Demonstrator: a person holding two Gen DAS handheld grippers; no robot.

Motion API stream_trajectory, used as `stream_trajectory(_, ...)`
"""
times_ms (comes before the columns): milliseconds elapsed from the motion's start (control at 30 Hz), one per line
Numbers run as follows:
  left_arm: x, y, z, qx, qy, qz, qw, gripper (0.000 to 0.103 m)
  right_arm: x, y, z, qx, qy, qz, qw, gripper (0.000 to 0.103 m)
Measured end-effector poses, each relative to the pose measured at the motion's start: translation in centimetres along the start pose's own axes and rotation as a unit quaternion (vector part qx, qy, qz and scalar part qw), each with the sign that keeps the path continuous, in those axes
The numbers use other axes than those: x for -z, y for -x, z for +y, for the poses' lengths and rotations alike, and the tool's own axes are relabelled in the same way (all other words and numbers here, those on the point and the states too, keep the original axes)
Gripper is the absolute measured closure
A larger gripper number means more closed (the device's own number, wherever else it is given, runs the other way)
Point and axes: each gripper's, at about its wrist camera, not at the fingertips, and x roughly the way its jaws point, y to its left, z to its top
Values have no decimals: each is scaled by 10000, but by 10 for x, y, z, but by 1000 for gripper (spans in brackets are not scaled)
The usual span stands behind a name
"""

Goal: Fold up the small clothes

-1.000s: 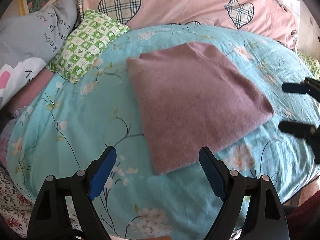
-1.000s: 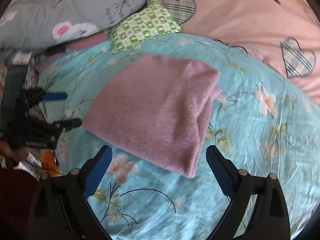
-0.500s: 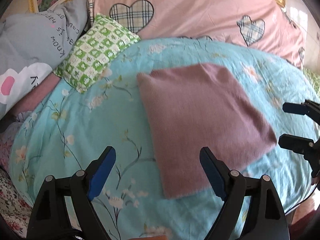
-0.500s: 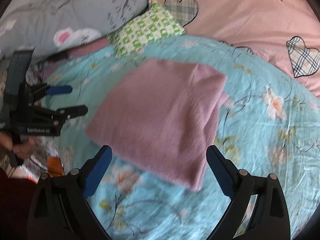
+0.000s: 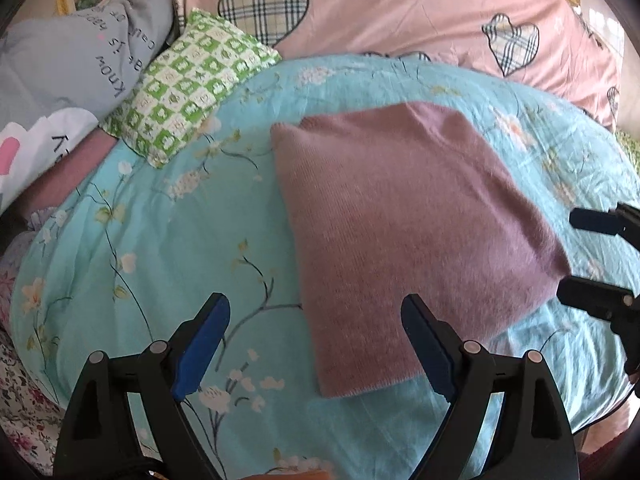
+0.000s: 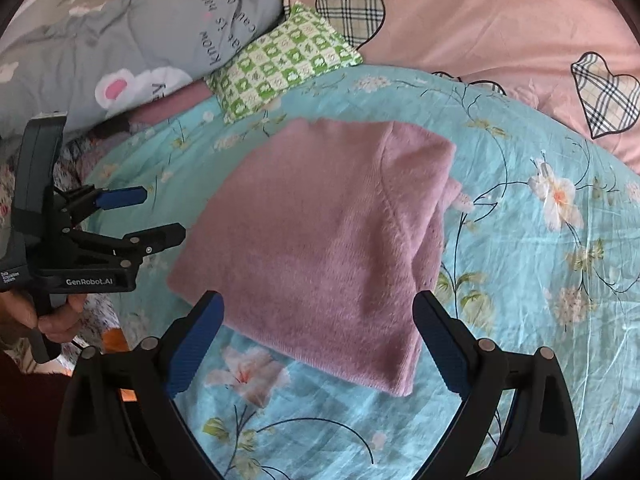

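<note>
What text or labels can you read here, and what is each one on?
"GenRobot.AI": white print on the side of the left gripper.
Small white lines at that gripper's rear edge: too small to read.
"know": upside-down black print on the grey pillow; the words around it are only partly legible, perhaps "is" and "happy".
The pink sweater, green checked pillow and right gripper show no text.

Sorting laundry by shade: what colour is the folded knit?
Dusty mauve-pink knit, clearest in the right wrist view.

turquoise floral bedspread [image 5: 168, 240] | green checked pillow [image 5: 188, 84] | pink heart-print quilt [image 5: 400, 12] | grey printed pillow [image 6: 120, 52]
</note>
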Motion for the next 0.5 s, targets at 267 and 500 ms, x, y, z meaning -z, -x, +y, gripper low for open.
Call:
stream_trajectory(267,-1,-13,-2,96,64,304,9995,15,-2,-11,-12,61,-288,259,9992,8)
stream_trajectory(500,-10,-15,-3,84,56,396,9992,15,-8,-18,-8,34,-231,358,9991,8)
